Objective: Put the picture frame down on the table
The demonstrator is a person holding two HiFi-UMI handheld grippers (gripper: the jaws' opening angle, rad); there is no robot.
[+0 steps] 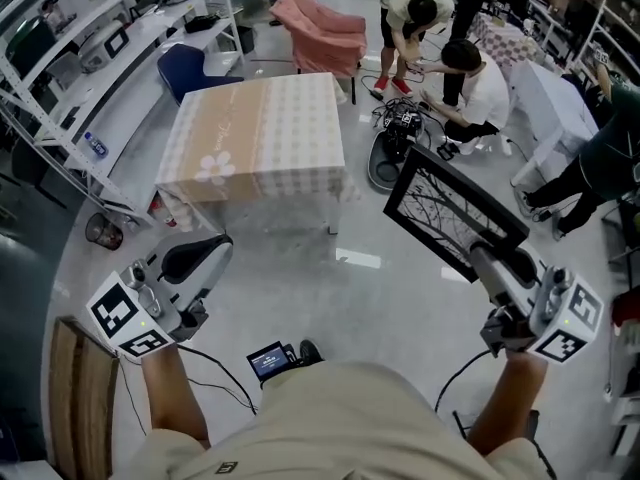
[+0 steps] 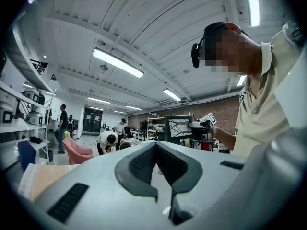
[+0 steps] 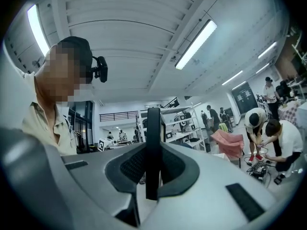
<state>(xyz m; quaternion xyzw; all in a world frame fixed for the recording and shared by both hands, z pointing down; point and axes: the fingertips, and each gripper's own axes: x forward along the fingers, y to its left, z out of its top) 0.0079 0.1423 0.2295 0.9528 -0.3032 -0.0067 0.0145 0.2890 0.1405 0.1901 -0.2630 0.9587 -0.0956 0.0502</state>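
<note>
1. Head view: right gripper (image 1: 487, 260) clamps the picture frame (image 1: 447, 206) by its near edge, right of the table (image 1: 262, 118), probably for laying it flat.
2. Left gripper (image 1: 208, 251): jaws together, empty.

The picture frame (image 1: 450, 211) has its near corner hidden behind the right gripper (image 1: 492, 264); at the right edge a dark-clothed person (image 1: 608, 153) is cut off mid-body.
</note>
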